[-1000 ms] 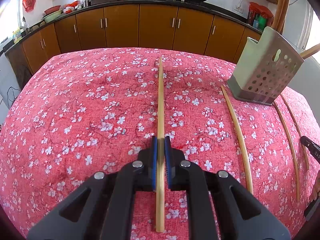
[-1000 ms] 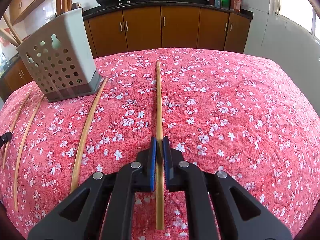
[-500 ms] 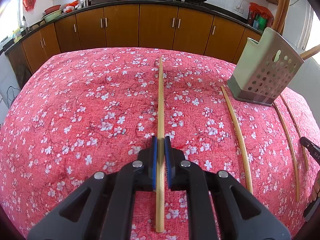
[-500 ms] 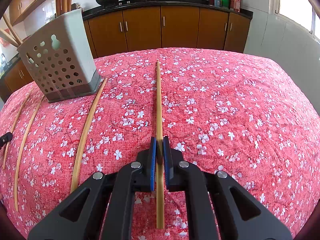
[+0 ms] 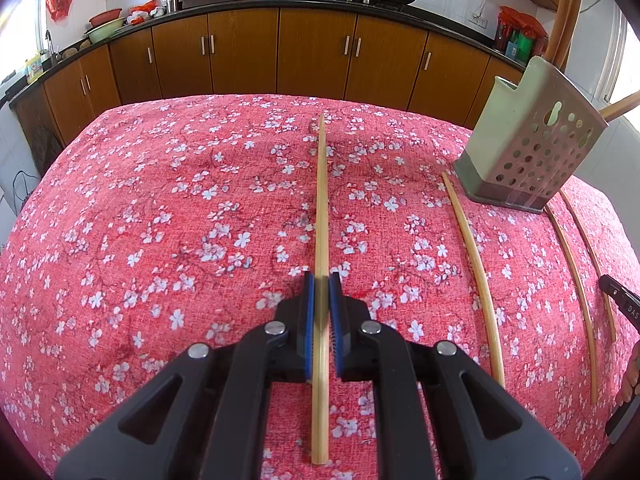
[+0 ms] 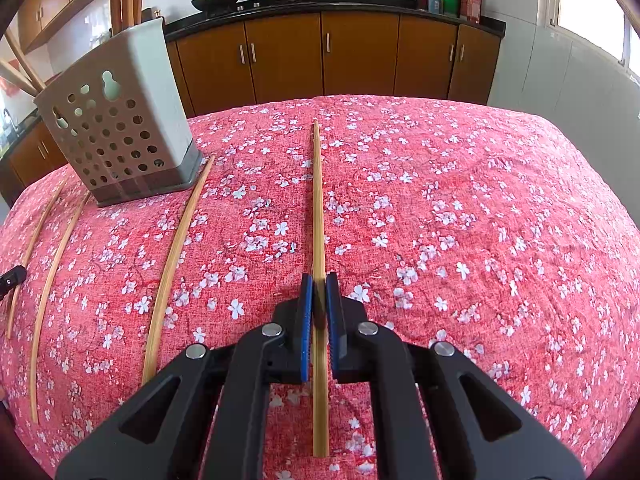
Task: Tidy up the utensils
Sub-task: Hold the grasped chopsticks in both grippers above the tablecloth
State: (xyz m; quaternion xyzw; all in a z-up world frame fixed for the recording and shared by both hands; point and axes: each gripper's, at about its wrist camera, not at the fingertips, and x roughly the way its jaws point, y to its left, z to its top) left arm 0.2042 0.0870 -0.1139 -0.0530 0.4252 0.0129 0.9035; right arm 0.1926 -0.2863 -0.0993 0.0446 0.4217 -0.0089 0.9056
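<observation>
Brown kitchen cabinets [image 5: 312,52] run along the back behind a table covered in a red cloth with white blossoms [image 5: 160,220]. On that cloth the left gripper [image 5: 321,280] has its blue pads closed against a bamboo chopstick [image 5: 321,200] that points straight ahead along its fingers. The right gripper [image 6: 319,280] is likewise clamped on a second chopstick [image 6: 317,200], lined up the same way. Between the two grippers stands a perforated grey utensil holder [image 5: 532,148], with bamboo pieces rising out of its top. Three loose chopsticks [image 6: 176,256] lie flat on the cloth near the holder's base, the nearest one just beside its corner.
</observation>
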